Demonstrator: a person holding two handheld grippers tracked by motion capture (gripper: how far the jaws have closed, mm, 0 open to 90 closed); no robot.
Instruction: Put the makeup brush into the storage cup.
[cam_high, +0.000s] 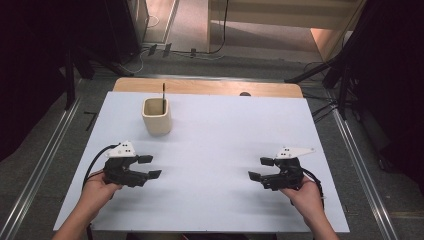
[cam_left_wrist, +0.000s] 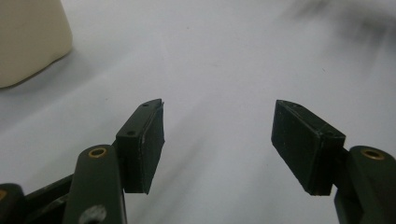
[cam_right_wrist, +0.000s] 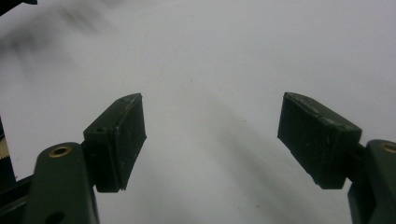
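1. High view: my left gripper (cam_high: 148, 167) sits on the near left of the white table (cam_high: 225, 125), jaws wide apart and holding nothing.
2. My right gripper (cam_high: 260, 168) sits near right, jaws apart and empty too.
3. The cream cup (cam_high: 157, 116) stands far left, past my left gripper, not touching it.
4. A thin dark stick (cam_high: 163, 96) stands in the cup.

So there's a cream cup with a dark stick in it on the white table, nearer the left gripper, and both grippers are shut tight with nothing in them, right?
Not quite. Both grippers are open, not shut: the left gripper and the right gripper show a wide gap in their own views, with nothing between the fingers. The rest holds: the cream cup with the dark stick stands nearer the left gripper on the white table.
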